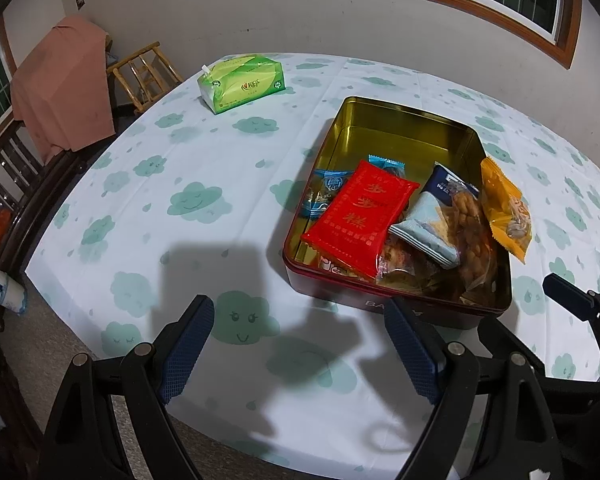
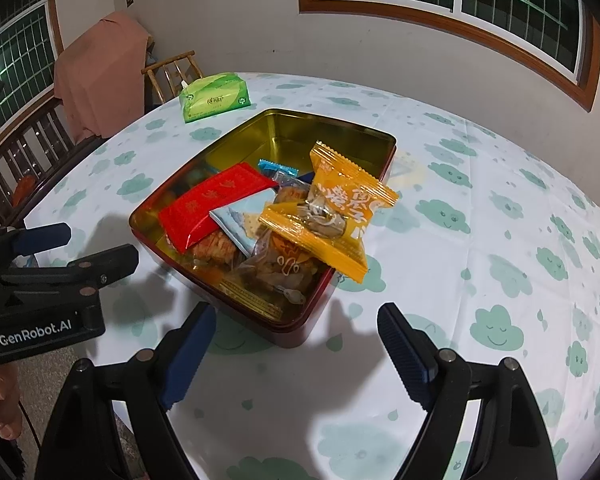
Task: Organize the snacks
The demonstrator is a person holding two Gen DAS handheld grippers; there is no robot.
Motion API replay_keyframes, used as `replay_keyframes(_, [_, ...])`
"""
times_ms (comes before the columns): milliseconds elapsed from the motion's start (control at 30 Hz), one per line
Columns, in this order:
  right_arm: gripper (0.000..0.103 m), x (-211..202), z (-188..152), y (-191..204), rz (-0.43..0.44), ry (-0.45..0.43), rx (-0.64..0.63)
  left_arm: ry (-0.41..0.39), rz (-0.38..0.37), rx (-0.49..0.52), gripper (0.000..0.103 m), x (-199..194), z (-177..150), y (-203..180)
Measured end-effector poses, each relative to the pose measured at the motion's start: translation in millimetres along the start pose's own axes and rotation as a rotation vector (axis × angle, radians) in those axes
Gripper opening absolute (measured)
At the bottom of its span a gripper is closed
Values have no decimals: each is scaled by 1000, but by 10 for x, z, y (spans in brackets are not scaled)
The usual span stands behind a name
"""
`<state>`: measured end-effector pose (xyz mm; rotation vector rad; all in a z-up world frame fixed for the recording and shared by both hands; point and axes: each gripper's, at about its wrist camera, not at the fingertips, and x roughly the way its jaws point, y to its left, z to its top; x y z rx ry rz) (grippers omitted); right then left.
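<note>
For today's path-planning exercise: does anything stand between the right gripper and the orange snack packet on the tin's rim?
Nothing visible does. The right gripper is open, with only bare tablecloth and the tin's near corner before the orange packet.

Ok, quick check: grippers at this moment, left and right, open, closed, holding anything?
Left gripper: open, holding nothing, near the snack tin.
Right gripper: open, holding nothing, near the same tin.
</note>
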<state>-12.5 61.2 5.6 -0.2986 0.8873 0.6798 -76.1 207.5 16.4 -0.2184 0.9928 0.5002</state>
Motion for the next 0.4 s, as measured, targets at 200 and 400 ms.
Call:
replay_keyframes(200, [85, 9, -3, -3, 2, 2, 2, 9, -19, -9, 85, 21, 2, -7])
replay_keyframes(400, [85, 13, -8, -14, 2, 2, 1, 7, -28, 2, 85, 18, 0, -31])
